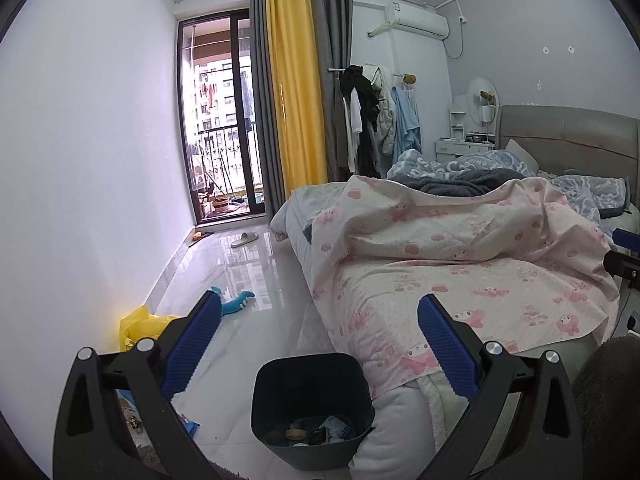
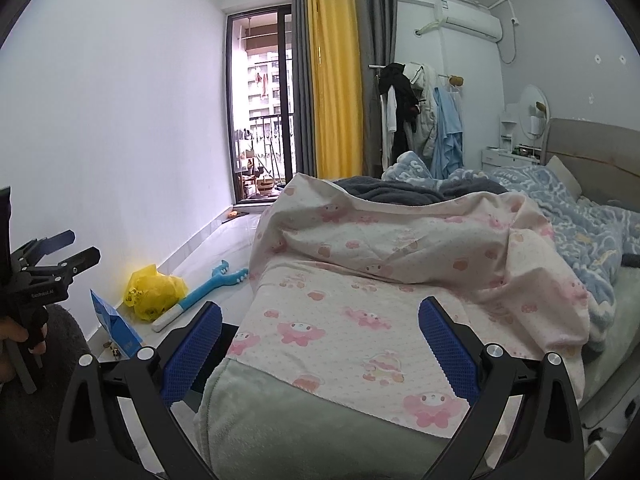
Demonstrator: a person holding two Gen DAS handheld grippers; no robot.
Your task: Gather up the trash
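Note:
A dark bin [image 1: 310, 390] stands on the floor at the bed's foot corner, with tape rolls and scraps [image 1: 316, 434] inside. My left gripper [image 1: 320, 312] is open and empty, held above and just behind the bin. A crumpled yellow plastic bag [image 1: 138, 326] lies by the left wall; it also shows in the right wrist view [image 2: 154, 290]. A blue packet [image 2: 116, 328] stands near it. My right gripper [image 2: 320, 312] is open and empty over the foot of the bed. The left gripper [image 2: 60, 256] shows at the left edge of the right wrist view.
The bed with a pink patterned sheet [image 1: 460, 276] fills the right side. A blue toy guitar [image 2: 212, 284] and a white slipper [image 1: 245, 239] lie on the glossy floor [image 1: 248, 280]. A balcony door [image 1: 222, 120], curtains and a clothes rack [image 1: 372, 120] stand at the far end.

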